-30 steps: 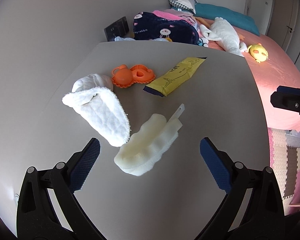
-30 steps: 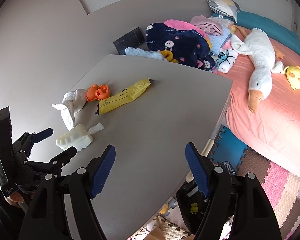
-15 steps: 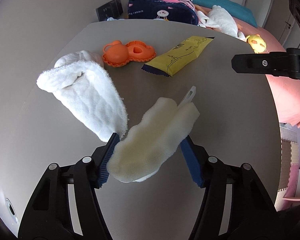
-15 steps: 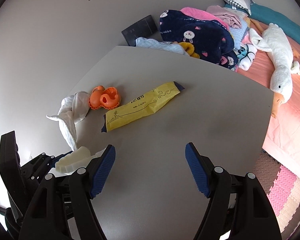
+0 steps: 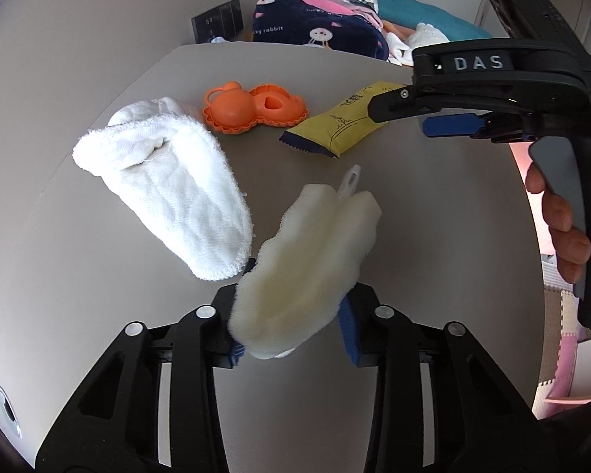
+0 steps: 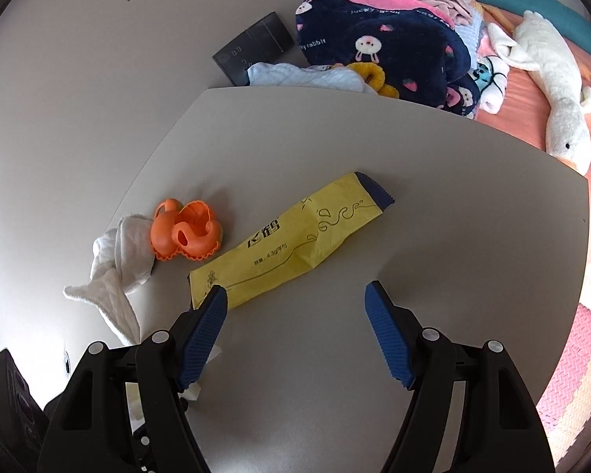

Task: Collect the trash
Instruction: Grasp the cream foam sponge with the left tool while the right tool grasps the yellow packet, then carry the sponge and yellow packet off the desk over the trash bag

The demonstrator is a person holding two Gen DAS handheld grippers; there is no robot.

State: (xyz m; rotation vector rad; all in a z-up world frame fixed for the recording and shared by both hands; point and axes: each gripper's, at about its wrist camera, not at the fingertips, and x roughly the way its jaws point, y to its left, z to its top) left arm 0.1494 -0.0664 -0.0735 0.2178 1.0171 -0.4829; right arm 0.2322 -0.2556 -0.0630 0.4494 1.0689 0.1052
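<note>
The task's thing is a pale cream, fluffy sponge pad with a white plastic tab at its far end, lying on the grey bench just right of the white cloth, whose near tip touches it. The left gripper is clamped on the pad's near end; its blue pads press in from both sides, and the jaws have just been closing. A second ago they stood wide apart with the pad lying free between them.

The right gripper has its jaws apart with nothing between them, above bare bench just on the near side of the yellow wrapper; one blue pad overlaps the wrapper's near corner in its view. Earlier it was farther from the wrapper. In the left view it now reaches in above the wrapper's far end, a hand on its grey trigger.

Beyond the cloth lies an orange plastic toy, left of the wrapper. Past the bench's far edge are a navy rabbit blanket and a plush goose on the pink bed.
</note>
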